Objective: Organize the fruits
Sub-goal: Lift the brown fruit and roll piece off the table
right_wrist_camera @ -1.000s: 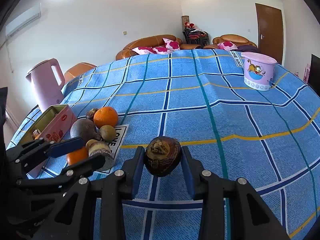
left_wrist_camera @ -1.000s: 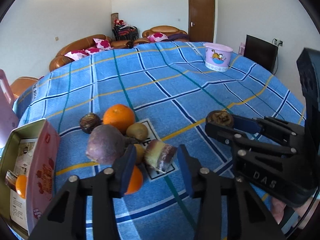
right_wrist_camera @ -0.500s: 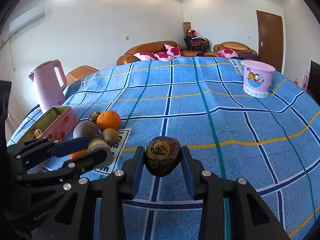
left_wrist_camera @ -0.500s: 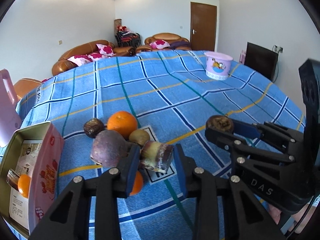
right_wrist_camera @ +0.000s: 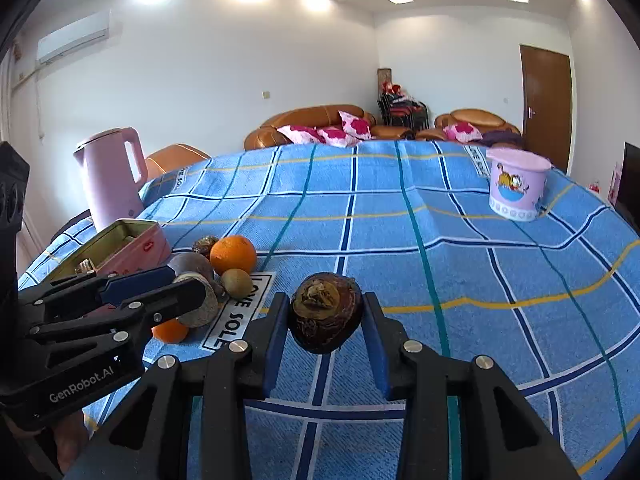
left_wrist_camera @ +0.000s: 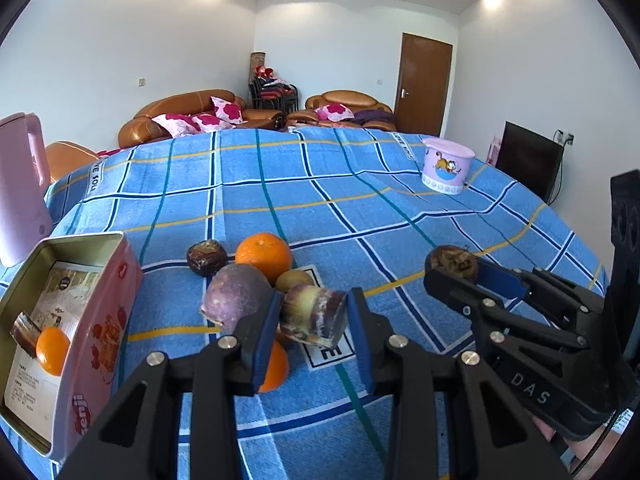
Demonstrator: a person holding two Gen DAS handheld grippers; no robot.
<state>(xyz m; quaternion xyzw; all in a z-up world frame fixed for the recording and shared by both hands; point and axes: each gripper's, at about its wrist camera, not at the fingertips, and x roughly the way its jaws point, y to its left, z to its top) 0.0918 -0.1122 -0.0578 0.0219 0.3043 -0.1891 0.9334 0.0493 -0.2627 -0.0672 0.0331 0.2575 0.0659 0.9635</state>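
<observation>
the left gripper [left_wrist_camera: 312, 320] was clenched on a cane stub [left_wrist_camera: 313, 316], a short purple-green cylinder held off the cloth [left_wrist_camera: 360, 208], its long axis running across from one finger to the other. the right gripper [right_wrist_camera: 325, 320] was clenched on a dark chestnut [right_wrist_camera: 326, 312], crown side facing the camera, also clear of the cloth.

taking the tin [left_wrist_camera: 68, 332] as the landmark: the left gripper hung just to its right, nearly over the fruit pile that lay beside the tin's long wall. the right gripper was further right again, beyond the pile, so the left one was plainly the nearer to the tin. the tin's open top faced up and toward the left camera, with an orange piece [left_wrist_camera: 52, 350] and a brown bit already inside at its near end.

in the pile next to the tin sat a purple fruit [left_wrist_camera: 236, 296], a big orange [left_wrist_camera: 264, 254], a second chestnut [left_wrist_camera: 207, 257], a small kiwi [left_wrist_camera: 295, 280] and, under the left fingers, another orange [left_wrist_camera: 276, 366] — all touching or nearly so.

my reading: the coming move turned on that leftward offset — the stub had to travel left from the pile and over the tin's rim, and with its axis crosswise it would probably drop in flat. the chestnut would have to cross over the pile to follow.

well beyond the tin stood a pink kettle [right_wrist_camera: 110, 176]; a cartoon cup [right_wrist_camera: 516, 184] sat far off on the opposite side.
</observation>
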